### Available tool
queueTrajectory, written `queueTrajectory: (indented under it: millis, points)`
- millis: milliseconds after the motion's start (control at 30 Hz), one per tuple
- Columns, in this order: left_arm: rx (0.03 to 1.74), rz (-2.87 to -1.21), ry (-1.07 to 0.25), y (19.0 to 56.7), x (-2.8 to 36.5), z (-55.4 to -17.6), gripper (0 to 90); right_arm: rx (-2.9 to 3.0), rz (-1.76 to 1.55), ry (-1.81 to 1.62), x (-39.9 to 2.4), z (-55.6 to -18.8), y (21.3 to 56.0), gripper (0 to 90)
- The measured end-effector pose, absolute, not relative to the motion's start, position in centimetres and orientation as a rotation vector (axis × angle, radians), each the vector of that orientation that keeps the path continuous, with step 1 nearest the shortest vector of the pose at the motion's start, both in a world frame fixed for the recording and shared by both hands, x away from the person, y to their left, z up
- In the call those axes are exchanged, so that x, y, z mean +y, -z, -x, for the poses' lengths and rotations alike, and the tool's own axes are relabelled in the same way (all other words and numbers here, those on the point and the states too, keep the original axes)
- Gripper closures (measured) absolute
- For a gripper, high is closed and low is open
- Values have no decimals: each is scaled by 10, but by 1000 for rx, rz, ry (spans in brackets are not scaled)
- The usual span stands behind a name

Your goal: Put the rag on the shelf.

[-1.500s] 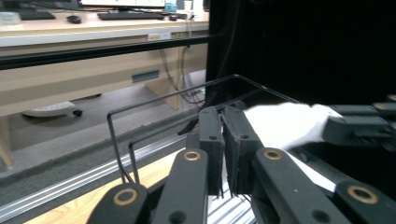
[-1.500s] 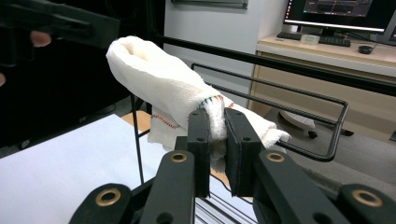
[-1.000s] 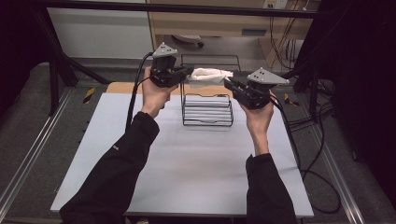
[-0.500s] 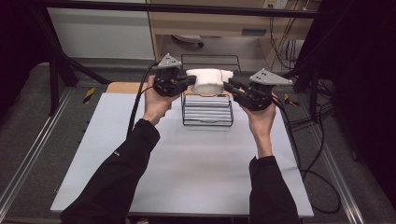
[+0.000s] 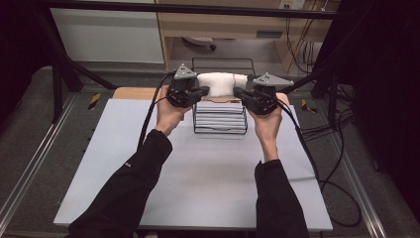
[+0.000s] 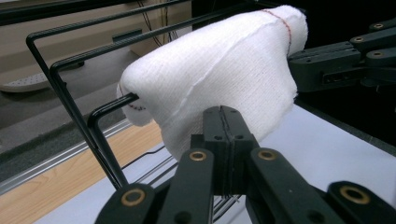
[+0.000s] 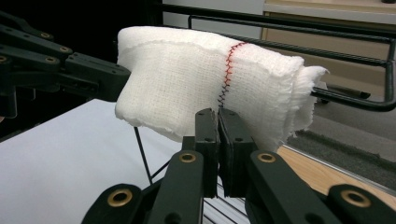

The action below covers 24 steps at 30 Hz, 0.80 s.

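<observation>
A white woven cloth with a red stitched seam lies stretched over the top bars of a black wire rack at the far middle of the table. My left gripper is at the cloth's left end and my right gripper at its right end. In the left gripper view the jaws are shut on the lower edge of the cloth. In the right gripper view the jaws have just been closing and pinch the hem of the cloth.
The rack stands on a pale sheet that covers the table, with a wooden board under its far edge. Cables trail off to the right. Metal rails and dark frame posts run along both sides.
The cloth was bunched and held above the rack. It now lies spread along the rack's top bars, and both hands have come down with it.
</observation>
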<state>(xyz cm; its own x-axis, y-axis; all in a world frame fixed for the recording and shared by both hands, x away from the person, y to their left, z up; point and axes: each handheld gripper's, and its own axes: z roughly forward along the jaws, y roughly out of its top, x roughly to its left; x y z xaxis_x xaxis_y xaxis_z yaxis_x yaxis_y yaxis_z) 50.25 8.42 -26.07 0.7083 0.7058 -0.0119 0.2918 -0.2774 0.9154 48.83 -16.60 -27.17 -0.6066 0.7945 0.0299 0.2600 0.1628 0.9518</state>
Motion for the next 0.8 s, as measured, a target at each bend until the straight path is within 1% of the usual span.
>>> queueTrajectory:
  millis: [133, 233, 333, 400, 533, 567, 633, 733, 800]
  points:
    - [785, -1855, -488, 262, 84, -504, 893, 1959, -1001, -1446, -165, -492, 273, 863]
    - [775, -1850, -495, 260, 86, -501, 891, 1952, -985, -1458, -166, -488, 271, 841]
    - [772, -1844, -490, 257, 90, -496, 882, 1944, -964, -1476, -169, -481, 268, 791]
    - [769, -1840, -495, 255, 93, -493, 867, 1935, -958, -1493, -172, -475, 265, 730]
    - [760, -1833, -491, 255, 101, -484, 804, 1935, -958, -1518, -178, -464, 260, 613]
    - [757, -1834, -488, 257, 104, -481, 778, 1940, -954, -1522, -179, -461, 260, 596]
    - [748, -1847, -478, 260, 109, -476, 724, 1960, -958, -1532, -180, -456, 261, 517]
    - [742, -1865, -466, 268, 118, -469, 619, 1983, -981, -1545, -182, -451, 264, 398]
    - [745, -1870, -454, 275, 124, -465, 553, 2000, -1003, -1540, -185, -449, 267, 333]
